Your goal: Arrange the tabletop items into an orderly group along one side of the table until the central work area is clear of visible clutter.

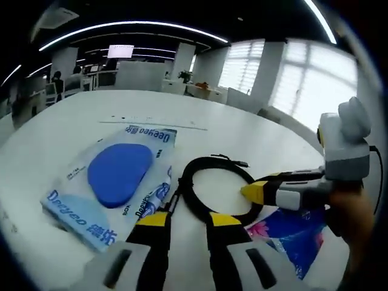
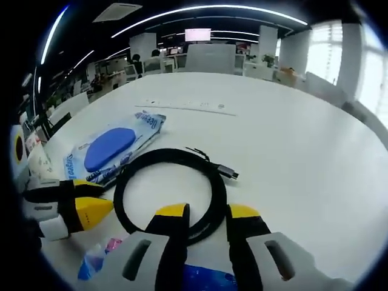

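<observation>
The black cable coiled in a ring (image 2: 171, 189) lies on the big white table (image 2: 291, 139); the pale blue packet with a dark blue oval (image 1: 115, 182) sits just beside it; the left gripper (image 1: 189, 221) is open a little, its yellow tips at the ring's near edge; the right gripper (image 2: 207, 212) is open too, with the ring's edge between its tips; a bright blue and pink wrapper (image 1: 291, 233) lies near.

A broad white table (image 2: 291, 133) in an open-plan office: bright windows (image 1: 303, 73), curved ceiling light strips (image 2: 200, 11), a glowing screen (image 1: 120, 51), desks and pillars (image 1: 62, 63) behind.
</observation>
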